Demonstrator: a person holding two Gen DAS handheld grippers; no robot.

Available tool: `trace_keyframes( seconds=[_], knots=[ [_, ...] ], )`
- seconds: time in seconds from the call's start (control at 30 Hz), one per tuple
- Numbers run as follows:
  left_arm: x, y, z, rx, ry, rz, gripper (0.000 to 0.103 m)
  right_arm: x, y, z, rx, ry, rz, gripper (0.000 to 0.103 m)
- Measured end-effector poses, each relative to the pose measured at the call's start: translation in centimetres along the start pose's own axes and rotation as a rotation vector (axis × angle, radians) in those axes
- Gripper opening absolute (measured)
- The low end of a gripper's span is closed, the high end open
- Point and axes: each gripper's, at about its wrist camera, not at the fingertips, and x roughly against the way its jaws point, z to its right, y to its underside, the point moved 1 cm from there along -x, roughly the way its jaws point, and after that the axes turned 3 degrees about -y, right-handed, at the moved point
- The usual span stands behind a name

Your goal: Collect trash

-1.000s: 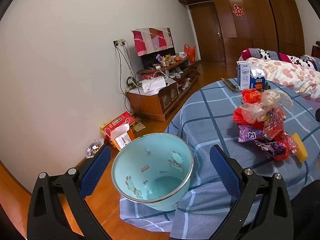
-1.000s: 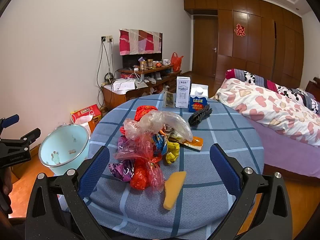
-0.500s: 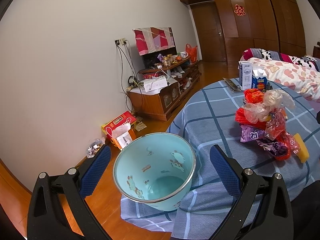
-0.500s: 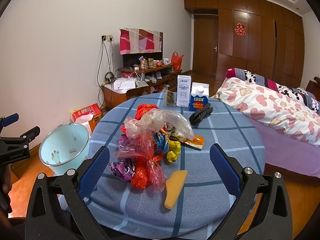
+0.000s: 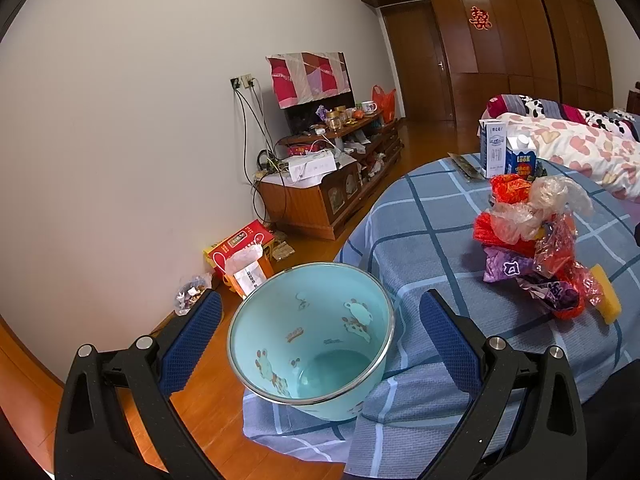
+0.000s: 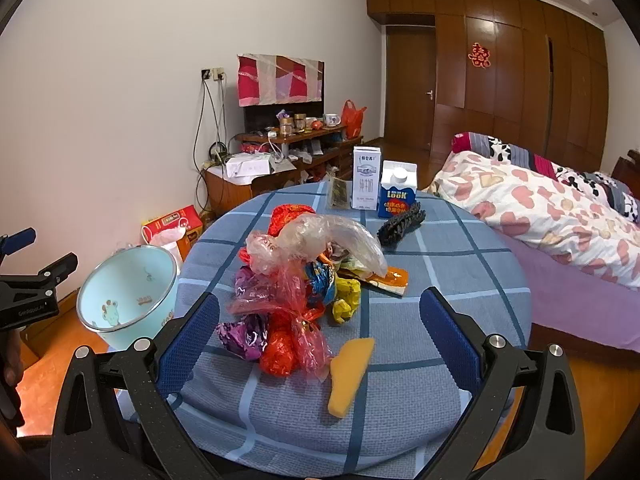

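Only the right wrist view shows the black strap (image 6: 401, 223) behind the trash pile (image 6: 298, 280) mid-tabletop (image 6: 460, 280). Left of its draped edge, the mint bin (image 5: 310, 340) (tilted) sits framed by the left gripper (image 5: 316, 332). Both it and the right gripper (image 6: 318, 334) have fingers spread, holding nothing.

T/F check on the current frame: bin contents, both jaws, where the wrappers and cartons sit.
1. The light blue bin holds wrappers. False: its inside is bare.
2. The right gripper is open. True.
3. The wrapper pile lies on the checked tablecloth. True.
4. The left gripper is shut on the bin rim. False: jaws apart, gripping nothing.
5. The two cartons lie flat. False: both stand upright.
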Motion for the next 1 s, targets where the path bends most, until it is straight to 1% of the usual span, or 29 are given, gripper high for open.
trace_keyframes(
  seconds=[0.57,1.0],
  knots=[
    [-0.14,0.14,0.01,-0.003,-0.004,-0.005,0.097,-0.09,0.25,0.05,-0.003,0.002,-0.003,0.098],
    [-0.29,0.16,0.1,-0.007,-0.006,-0.012,0.097,-0.58,0.37,0.85,-0.017,0.008,-0.015,0.098]
  ],
)
